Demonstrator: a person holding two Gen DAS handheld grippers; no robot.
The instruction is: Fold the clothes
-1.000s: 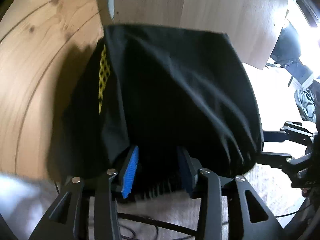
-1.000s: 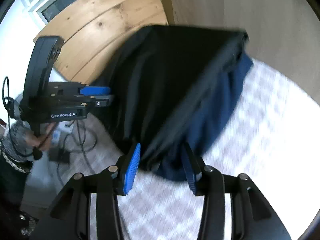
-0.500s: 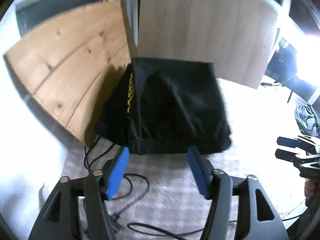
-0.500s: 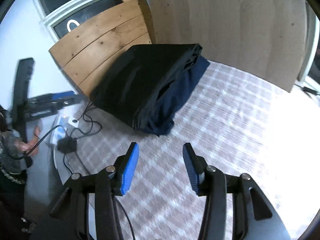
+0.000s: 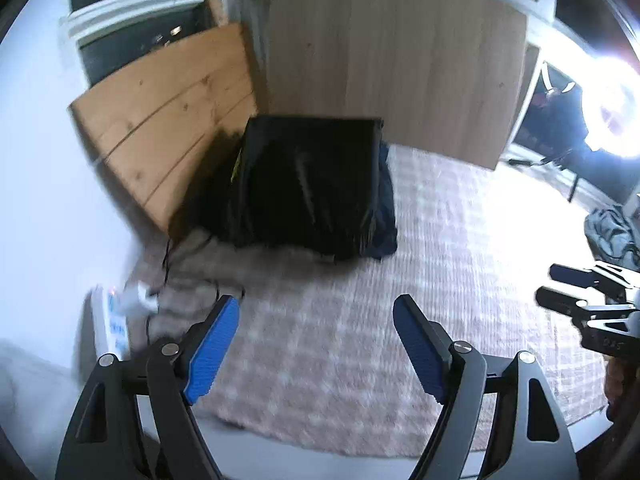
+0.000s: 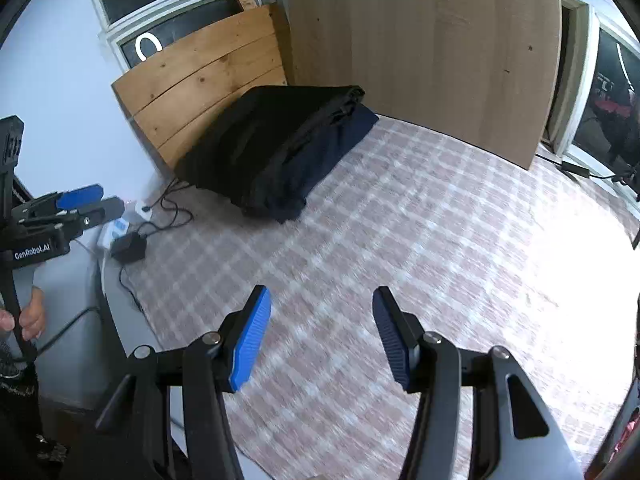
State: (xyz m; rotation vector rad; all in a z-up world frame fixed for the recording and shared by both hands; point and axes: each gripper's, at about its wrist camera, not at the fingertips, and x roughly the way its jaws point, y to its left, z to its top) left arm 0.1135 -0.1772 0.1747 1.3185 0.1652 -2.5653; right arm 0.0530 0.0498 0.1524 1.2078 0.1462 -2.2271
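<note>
A pile of folded dark clothes [image 5: 308, 184] lies at the far corner of the checked bed surface [image 5: 340, 340], a black garment on top of a navy one [image 6: 340, 144]. The pile also shows in the right wrist view [image 6: 276, 148]. My left gripper [image 5: 316, 328] is open and empty, well back from the pile. My right gripper [image 6: 320, 320] is open and empty, also well back over the checked surface. The left gripper shows at the left edge of the right wrist view [image 6: 80, 204]. The right gripper shows at the right edge of the left wrist view [image 5: 576, 284].
A wooden plank board [image 6: 204, 80] leans behind the pile, and a large pale wood panel [image 6: 424, 40] stands to its right. A power strip, black adapter [image 6: 128, 246] and cables lie at the bed's left edge. A bright lamp [image 5: 612, 108] glares at right.
Both grippers let go of the black garment, which now lies on the pile, and pulled back away from it. Both sets of jaws have opened wider.
</note>
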